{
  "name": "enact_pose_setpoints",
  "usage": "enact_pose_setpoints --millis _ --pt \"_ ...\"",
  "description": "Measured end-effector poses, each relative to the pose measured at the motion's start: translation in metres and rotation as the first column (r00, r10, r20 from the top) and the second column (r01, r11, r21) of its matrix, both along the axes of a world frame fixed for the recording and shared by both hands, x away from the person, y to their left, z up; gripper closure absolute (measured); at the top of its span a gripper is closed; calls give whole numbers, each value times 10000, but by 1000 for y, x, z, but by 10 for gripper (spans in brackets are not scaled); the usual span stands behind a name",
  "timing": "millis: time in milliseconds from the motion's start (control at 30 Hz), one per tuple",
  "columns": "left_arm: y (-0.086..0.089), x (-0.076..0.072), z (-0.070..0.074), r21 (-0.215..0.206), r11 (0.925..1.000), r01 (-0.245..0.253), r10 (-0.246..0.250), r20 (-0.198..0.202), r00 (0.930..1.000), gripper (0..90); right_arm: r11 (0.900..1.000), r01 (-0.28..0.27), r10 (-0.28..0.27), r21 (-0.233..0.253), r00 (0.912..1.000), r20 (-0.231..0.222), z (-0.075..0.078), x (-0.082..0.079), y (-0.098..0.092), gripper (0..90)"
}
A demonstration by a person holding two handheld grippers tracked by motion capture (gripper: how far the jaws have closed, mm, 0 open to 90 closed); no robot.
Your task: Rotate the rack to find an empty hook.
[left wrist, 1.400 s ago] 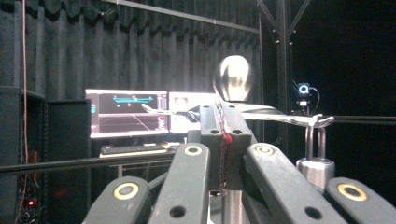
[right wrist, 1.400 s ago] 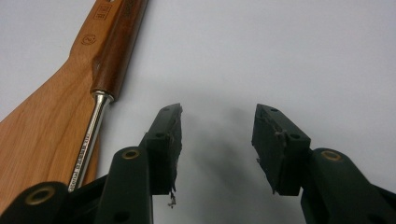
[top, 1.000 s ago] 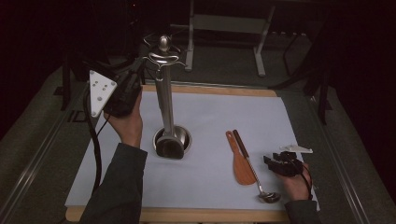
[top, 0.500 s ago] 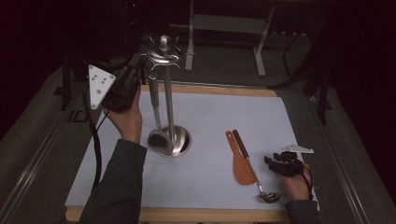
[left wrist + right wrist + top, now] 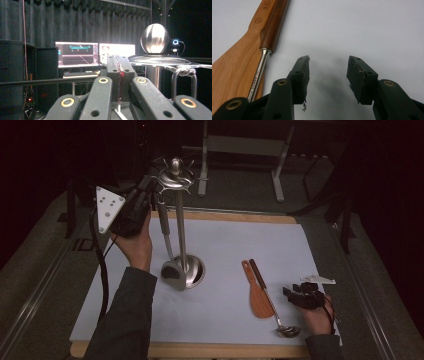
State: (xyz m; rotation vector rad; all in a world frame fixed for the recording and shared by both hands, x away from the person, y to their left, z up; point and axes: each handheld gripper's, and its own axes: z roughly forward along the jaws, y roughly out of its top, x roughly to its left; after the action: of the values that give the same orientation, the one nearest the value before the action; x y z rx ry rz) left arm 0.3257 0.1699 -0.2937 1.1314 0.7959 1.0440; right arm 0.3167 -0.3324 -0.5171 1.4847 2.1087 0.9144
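Leftward and back from where it stood a second ago, the steel utensil stand [image 5: 180,225] now sits with its round base [image 5: 192,270] farther from the wooden spatula [image 5: 257,292]; the left tool [image 5: 152,187] has gone with it, up beside the ball finial [image 5: 175,166]. Seen from the left gripper view, that tool's jaws sit pressed together, with the finial [image 5: 155,38] and the stand's top ring [image 5: 160,60] just to one side; whether they pinch anything I cannot tell. One ladle-like utensil [image 5: 169,247] hangs from the ring, its bowl down against the base. Nothing else hangs on the stand. To the right of the stand, the spatula lies flat on the white surface [image 5: 225,240], with a steel spoon [image 5: 272,300] with a dark wooden handle resting across it. Just right of those, the right tool [image 5: 292,292] rests low on the surface, its jaws apart and holding nothing, the spoon's handle [image 5: 272,27] beside one jaw.
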Motion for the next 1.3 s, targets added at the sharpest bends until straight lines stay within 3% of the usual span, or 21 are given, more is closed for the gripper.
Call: enact_pose_setpoints --millis 1300 --pt "2 4 3 205 9998 -29 33 -189 9998 898 10000 -32 32 2 10000 -92 -2 0 0 528"
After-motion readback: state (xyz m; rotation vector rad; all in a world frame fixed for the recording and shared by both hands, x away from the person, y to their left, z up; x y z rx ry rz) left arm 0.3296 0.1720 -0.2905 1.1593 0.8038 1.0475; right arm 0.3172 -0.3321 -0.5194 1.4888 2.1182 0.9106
